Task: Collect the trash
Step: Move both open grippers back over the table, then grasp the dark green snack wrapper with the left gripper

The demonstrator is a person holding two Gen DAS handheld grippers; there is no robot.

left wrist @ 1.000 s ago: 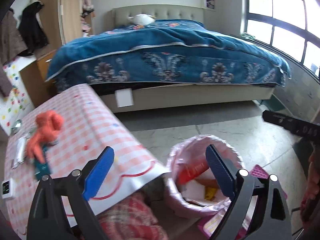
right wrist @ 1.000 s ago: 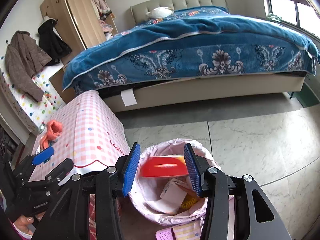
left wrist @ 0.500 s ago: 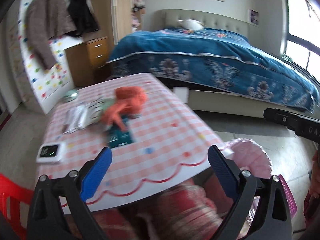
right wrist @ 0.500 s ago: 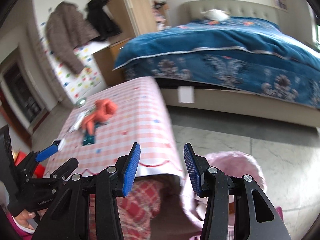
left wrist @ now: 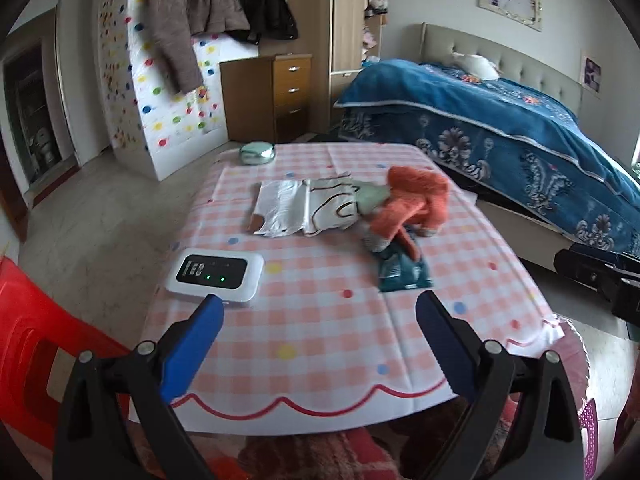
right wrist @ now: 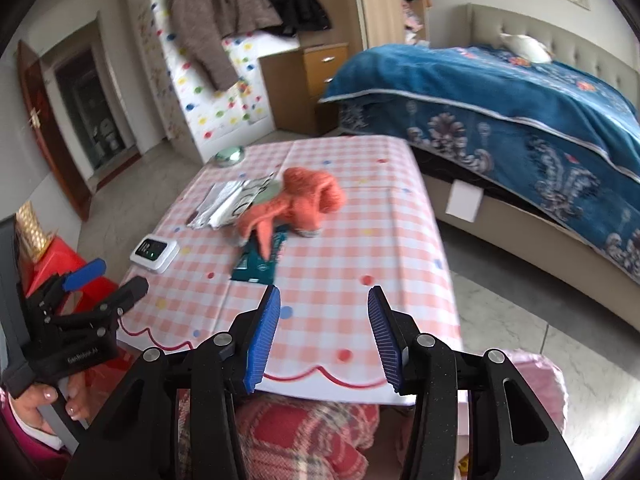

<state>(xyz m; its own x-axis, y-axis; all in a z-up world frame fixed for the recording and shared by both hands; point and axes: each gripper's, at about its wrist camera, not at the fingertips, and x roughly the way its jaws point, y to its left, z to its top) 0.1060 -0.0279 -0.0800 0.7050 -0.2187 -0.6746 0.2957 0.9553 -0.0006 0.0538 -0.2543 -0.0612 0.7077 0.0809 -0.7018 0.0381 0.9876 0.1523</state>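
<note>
A bed [left wrist: 520, 128] with a blue cover stands behind the table [left wrist: 320, 320], which wears a pink checked cloth. A pink-lined trash bin [right wrist: 544, 384] sits on the floor by the table's near right corner. On the table lie an orange knit garment [left wrist: 416, 200], silver and white wrappers [left wrist: 304, 208], a dark green packet [left wrist: 404, 272] partly under the garment, and a white device [left wrist: 216, 272]. The left gripper [left wrist: 316, 340] has its fingers wide and empty; the right gripper [right wrist: 324, 332] has its fingers narrower, also empty.

Table: pink checked tablecloth [left wrist: 320, 320]
On it: white device [left wrist: 216, 274], silver wrappers [left wrist: 280, 208], orange knit [left wrist: 416, 200], teal packet [left wrist: 404, 274], round tin [left wrist: 257, 153]
</note>
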